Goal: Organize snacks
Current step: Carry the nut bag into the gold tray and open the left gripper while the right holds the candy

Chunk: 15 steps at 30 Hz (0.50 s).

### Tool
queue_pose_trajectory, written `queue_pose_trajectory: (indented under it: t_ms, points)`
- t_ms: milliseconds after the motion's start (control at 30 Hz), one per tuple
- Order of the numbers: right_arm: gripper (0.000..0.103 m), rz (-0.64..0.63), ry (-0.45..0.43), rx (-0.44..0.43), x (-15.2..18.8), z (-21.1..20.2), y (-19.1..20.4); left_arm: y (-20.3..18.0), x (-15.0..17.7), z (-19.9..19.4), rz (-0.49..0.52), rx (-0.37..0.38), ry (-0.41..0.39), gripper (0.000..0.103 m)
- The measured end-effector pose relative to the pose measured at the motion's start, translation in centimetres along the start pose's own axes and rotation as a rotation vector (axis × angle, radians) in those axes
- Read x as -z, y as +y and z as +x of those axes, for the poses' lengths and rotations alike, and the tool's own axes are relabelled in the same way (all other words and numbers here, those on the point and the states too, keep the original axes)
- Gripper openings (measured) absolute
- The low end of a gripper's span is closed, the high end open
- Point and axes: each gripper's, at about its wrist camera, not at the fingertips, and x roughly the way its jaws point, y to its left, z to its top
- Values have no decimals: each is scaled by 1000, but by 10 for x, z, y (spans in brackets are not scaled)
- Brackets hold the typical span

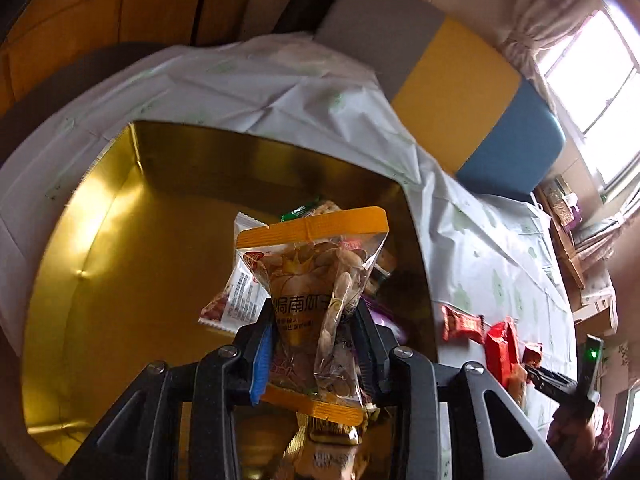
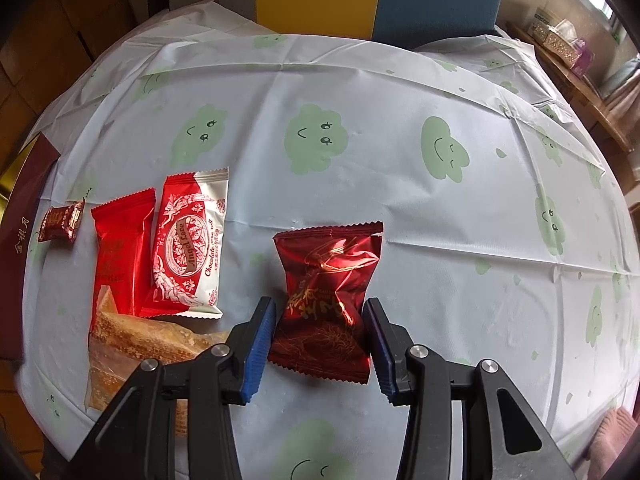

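My left gripper (image 1: 316,320) is shut on a clear seed packet with orange ends (image 1: 316,276) and holds it above the gold box (image 1: 100,240), which has several snack packets in it. My right gripper (image 2: 320,320) is open, its fingers on either side of a dark red foil packet (image 2: 326,292) that lies on the tablecloth. Left of it lie a red-and-white chocolate packet (image 2: 190,244), a plain red packet (image 2: 120,248), a small brown-red candy (image 2: 62,220) and a clear pack of golden pastry (image 2: 132,356).
The table wears a pale cloth with green cloud faces (image 2: 400,200). The box's maroon wall (image 2: 24,216) is at the left edge. A grey, yellow and blue bench (image 1: 460,92) stands behind the table. A wooden shelf with boxes (image 2: 568,52) is at the right.
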Motion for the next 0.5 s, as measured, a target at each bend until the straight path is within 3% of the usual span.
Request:
queue_pose_trajectory:
  t_ms: [100, 267, 500]
  points:
    - [46, -3, -2, 4, 1, 1, 1, -1, -5, 20, -20, -19, 28, 38]
    - [46, -6, -2, 7, 2, 0, 1, -2, -10, 30, 1, -37, 7, 44]
    - [47, -20, -4, 18, 1, 1, 0, -6, 6, -2, 21, -116, -81, 45]
